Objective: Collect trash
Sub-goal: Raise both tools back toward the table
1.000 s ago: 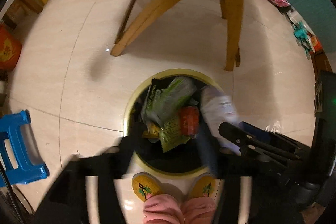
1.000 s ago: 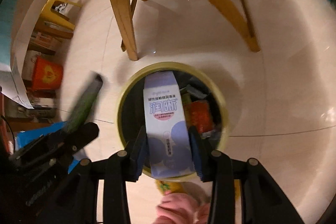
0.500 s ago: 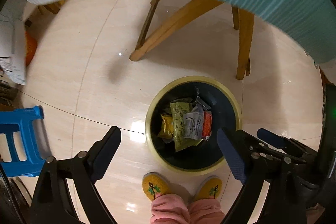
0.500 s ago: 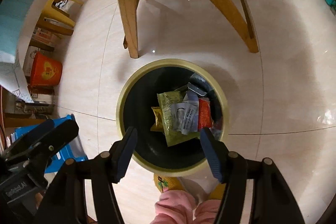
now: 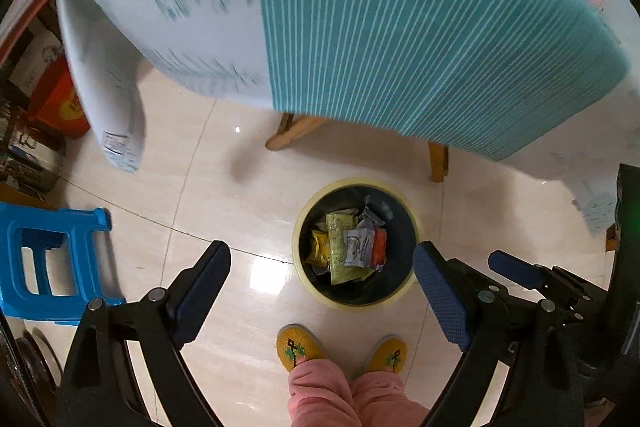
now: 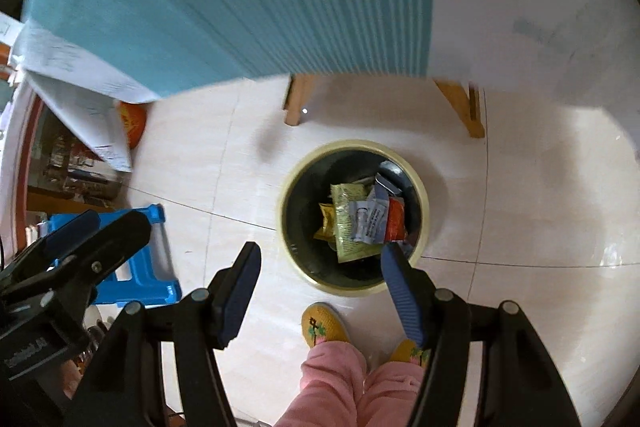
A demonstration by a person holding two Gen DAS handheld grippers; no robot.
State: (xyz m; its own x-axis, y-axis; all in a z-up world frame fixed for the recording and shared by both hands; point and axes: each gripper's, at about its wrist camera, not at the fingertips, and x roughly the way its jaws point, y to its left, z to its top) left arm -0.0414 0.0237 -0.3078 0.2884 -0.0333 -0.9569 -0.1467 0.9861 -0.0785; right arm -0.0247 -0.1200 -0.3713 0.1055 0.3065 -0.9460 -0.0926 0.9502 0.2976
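On the floor, bin: a round trash bin (image 5: 355,301) with a pale yellow rim and dark inside stands on the pale tiles (image 5: 200,187), just ahead of the person's yellow slippers (image 5: 298,347).
Trash: wrappers (image 5: 348,245) lie in the bin (green, yellow, white and red packets, overlapping).
Left gripper (image 5: 320,291): held above the bin, pointing down, jaws spread wide, nothing between them.
Right gripper (image 6: 320,291): also above the bin, jaws apart and empty.
Person: pink trouser legs (image 6: 340,383) at the lower edge.
Table: wooden legs (image 6: 298,103) behind the bin, a teal striped cloth (image 5: 420,27) overhead.
Left side: a blue plastic stool (image 5: 48,255).
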